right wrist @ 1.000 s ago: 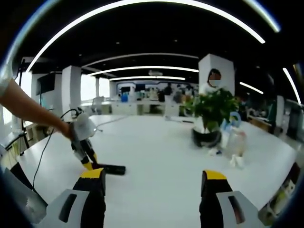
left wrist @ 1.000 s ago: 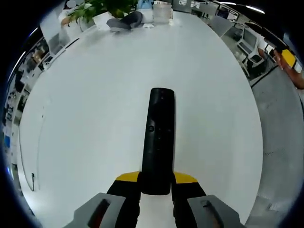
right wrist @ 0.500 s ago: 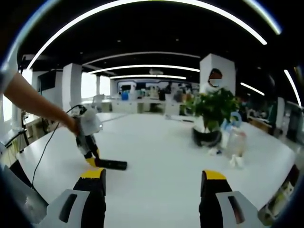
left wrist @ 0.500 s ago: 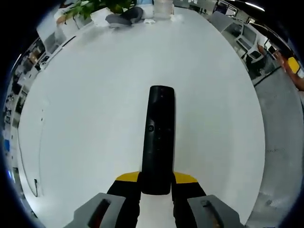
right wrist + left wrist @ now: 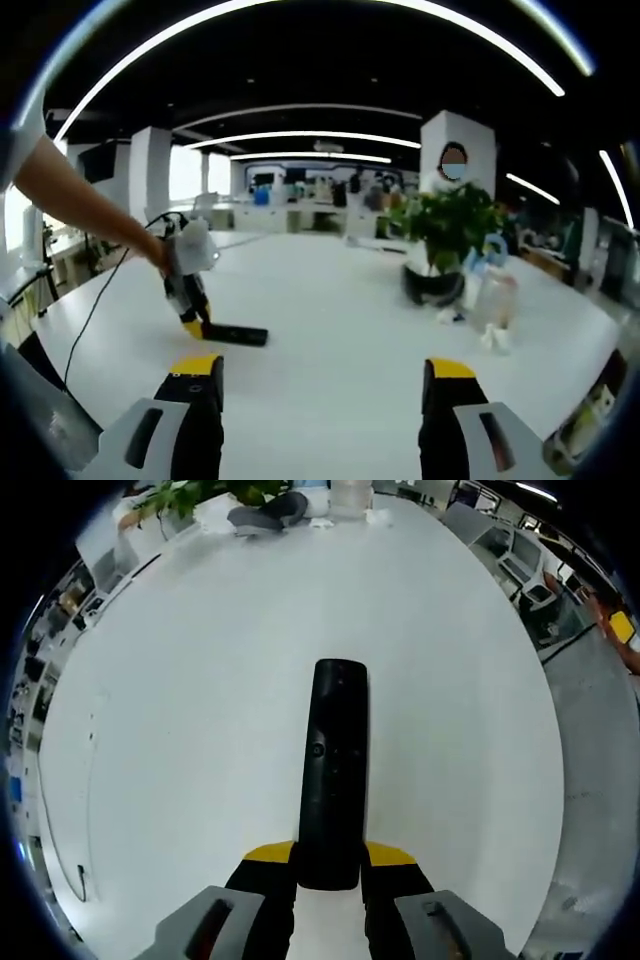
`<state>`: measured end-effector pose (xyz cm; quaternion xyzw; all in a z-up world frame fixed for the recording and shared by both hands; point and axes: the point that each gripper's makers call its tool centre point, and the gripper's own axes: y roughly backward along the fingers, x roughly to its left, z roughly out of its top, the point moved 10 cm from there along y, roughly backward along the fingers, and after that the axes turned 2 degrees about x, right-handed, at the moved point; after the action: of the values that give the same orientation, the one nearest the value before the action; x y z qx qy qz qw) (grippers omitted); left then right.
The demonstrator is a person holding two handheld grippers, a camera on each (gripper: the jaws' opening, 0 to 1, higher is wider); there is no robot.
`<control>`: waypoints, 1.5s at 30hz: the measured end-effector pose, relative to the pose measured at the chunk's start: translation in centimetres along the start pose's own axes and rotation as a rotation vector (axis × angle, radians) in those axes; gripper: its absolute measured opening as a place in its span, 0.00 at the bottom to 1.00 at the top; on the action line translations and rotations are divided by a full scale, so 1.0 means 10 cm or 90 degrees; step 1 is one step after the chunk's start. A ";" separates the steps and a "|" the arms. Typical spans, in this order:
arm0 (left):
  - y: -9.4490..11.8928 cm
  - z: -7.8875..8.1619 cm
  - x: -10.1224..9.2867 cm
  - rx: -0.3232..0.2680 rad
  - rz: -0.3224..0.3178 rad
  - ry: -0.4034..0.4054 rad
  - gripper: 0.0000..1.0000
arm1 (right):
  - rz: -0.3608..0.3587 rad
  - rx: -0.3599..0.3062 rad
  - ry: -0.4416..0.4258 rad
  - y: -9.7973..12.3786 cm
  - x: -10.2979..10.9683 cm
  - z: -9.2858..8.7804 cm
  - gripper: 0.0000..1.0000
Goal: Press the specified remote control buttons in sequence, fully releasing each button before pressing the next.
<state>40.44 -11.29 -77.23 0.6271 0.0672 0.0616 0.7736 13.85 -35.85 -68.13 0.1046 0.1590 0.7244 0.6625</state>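
A: We log the left gripper (image 5: 328, 865) clamped on the near end of the black remote control (image 5: 332, 770), which points out over the white table (image 5: 180, 740).

B: Agreed. In the right gripper view we see the right gripper (image 5: 320, 385) with jaws spread, holding nothing, above the table; a potted plant (image 5: 447, 240) stands well beyond.

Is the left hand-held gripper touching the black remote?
Touching. The left gripper view shows the left hand-held gripper with both yellow-tipped jaws pressed against the remote.
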 end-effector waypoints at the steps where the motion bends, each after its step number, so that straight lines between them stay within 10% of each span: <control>1: 0.01 0.00 0.00 -0.001 0.000 -0.001 0.24 | 0.000 0.001 0.000 0.00 0.00 0.00 0.80; 14: 0.01 -0.01 0.03 -0.018 0.008 -0.019 0.24 | 0.003 0.005 0.004 -0.01 0.01 0.00 0.80; 23: 0.05 -0.05 -0.04 -0.035 0.091 0.032 0.33 | 0.010 -0.011 -0.007 0.00 0.01 0.02 0.80; 32: 0.07 -0.17 -0.09 -0.071 0.197 0.206 0.44 | 0.017 -0.021 -0.006 0.00 0.02 0.03 0.81; 40: 0.01 -0.42 -0.18 -0.144 0.142 0.373 0.77 | 0.014 -0.022 -0.011 0.00 0.01 0.03 0.81; 45: 0.00 -0.55 -0.27 -0.184 0.166 0.420 0.76 | 0.023 -0.024 -0.002 0.00 0.04 0.03 0.81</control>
<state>36.84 -6.49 -78.24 0.4615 0.2228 0.3666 0.7765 13.95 -35.47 -67.87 0.0960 0.1426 0.7391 0.6513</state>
